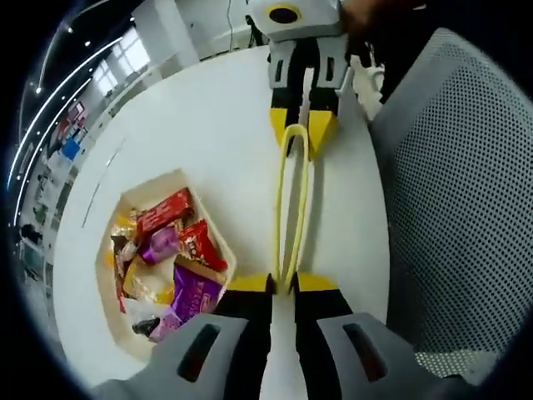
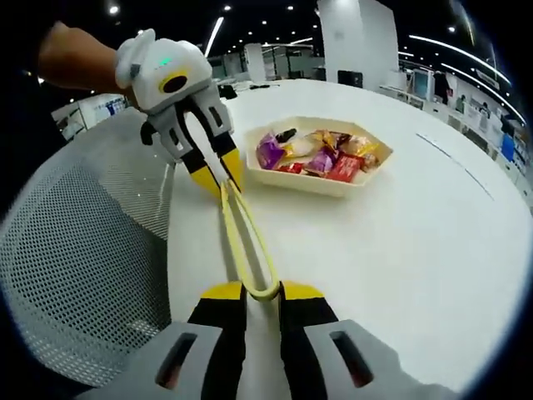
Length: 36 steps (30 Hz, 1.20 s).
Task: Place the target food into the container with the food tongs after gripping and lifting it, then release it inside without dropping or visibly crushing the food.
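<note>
Left tongs: the left tongs (image 1: 283,283) are closed on the free ends of the two arms of the yellow food tongs (image 1: 278,208), pressing them together.
Right tongs: the right tongs (image 2: 262,292) are clamped on the looped hinge end of the same tool, so it is stretched between the two.
Tool height: low over the white bench (image 2: 400,275); whether it touches the surface cannot be told.
Target food: wrapped snacks (image 2: 321,154) are heaped in a shallow cream tray (image 2: 316,187), well apart from the tool; which piece is the target cannot be told.
Nearby: a mesh chair (image 2: 75,250) sits at the bench edge, just beside the tool.
Stage: likely still setting up the hold; no food is gripped yet.
Risk, tool: with both ends pinched, the arms cannot spring open, and a careless regrip could let the tool slip or flick away.
Risk, food: slick wrappers may slide out, and squeezing harder to compensate could crush a snack.
</note>
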Each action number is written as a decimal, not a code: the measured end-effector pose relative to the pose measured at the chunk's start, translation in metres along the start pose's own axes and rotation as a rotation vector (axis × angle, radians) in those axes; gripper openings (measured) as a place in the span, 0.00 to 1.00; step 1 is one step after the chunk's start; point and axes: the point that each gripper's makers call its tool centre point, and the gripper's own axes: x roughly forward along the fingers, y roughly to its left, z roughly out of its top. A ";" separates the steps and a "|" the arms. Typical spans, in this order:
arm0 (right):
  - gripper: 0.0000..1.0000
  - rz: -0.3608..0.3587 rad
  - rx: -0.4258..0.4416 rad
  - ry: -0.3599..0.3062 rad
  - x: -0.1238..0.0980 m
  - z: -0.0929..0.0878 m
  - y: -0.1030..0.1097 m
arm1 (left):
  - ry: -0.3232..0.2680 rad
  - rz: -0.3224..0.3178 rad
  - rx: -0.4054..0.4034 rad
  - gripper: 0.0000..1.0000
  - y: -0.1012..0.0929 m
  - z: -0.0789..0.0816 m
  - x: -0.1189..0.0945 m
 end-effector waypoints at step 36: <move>0.79 -0.486 0.172 -0.192 -0.147 -0.007 -0.098 | -0.429 0.400 -0.616 0.91 0.085 -0.047 -0.126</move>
